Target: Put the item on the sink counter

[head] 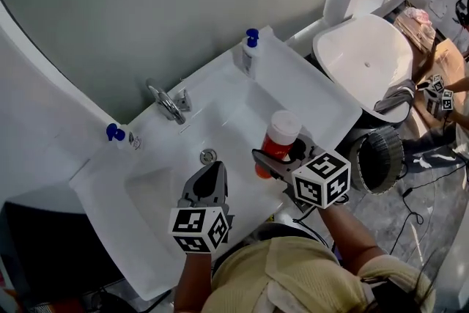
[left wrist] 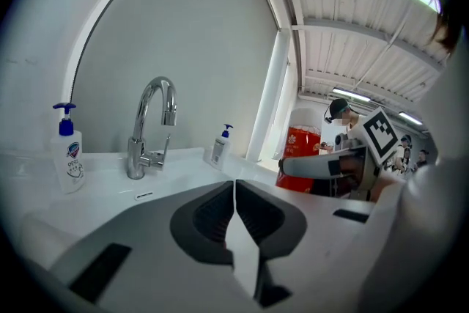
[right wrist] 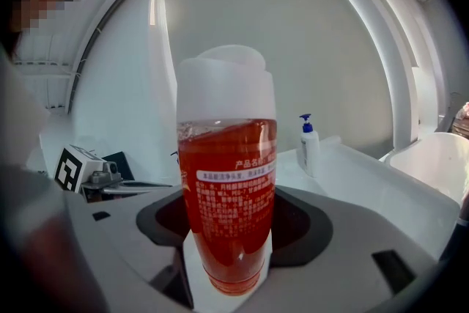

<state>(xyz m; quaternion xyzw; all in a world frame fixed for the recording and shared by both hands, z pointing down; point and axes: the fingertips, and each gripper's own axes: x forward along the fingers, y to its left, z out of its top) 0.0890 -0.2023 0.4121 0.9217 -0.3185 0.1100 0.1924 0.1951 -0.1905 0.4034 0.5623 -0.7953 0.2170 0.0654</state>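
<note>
Right now the right gripper (head: 272, 160) is pinching a bottle (head: 281, 139) low on its body, one jaw on each side. The bottle (right wrist: 227, 194) stands upright between the jaws of the right gripper (right wrist: 229, 260), with clear sides, red-orange liquid, printed text and a white cap on top. From the head view the bottle sits over the near right edge of the sink (head: 157, 190), just where the basin meets the flat counter (head: 311, 95); its base is hidden behind the jaws, so I cannot tell whether it touches the surface. Beyond this gripper and slightly to its right, well apart from it, a small pump bottle (right wrist: 309, 144) with a blue top stands on the back of the counter, by the wall. To the right gripper's left, the left gripper (head: 212, 179) hangs over the basin with its jaws pressed together and nothing between them; its own view shows the two dark pads of the left gripper (left wrist: 234, 190) meeting along one thin line. Ahead of the left gripper and to its left rises the chrome tap (left wrist: 149, 130), and farther left stands a second pump bottle (left wrist: 67, 155). The held bottle appears off to the left gripper's right, near it but apart.
</note>
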